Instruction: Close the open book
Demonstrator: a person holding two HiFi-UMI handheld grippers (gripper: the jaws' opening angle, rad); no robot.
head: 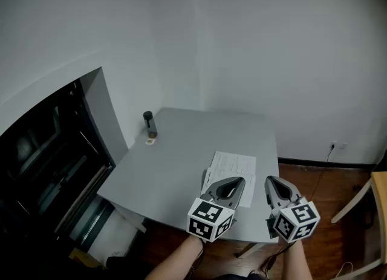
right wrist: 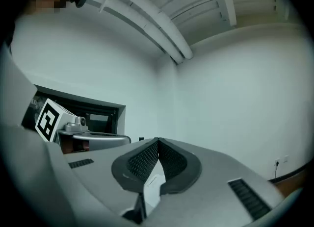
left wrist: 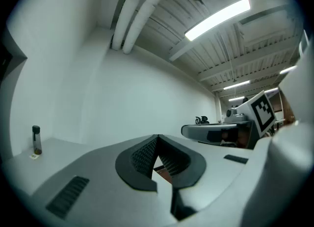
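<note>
Head view: high above, looked forward and steeply down onto desk (head: pixel 175 164) from its near edge, left claw (head: pixel 237 181) and right claw (head: pixel 271 180) close under lens. Left gripper view: low, just behind own jaws, faced across desk toward white wall (left wrist: pixel 147 98); shared vial (left wrist: pixel 36 139) with head view. Right gripper view: same low seat, faced wall corner. Each gripper view caught other claw's marker cube (right wrist: pixel 47 119).
</note>
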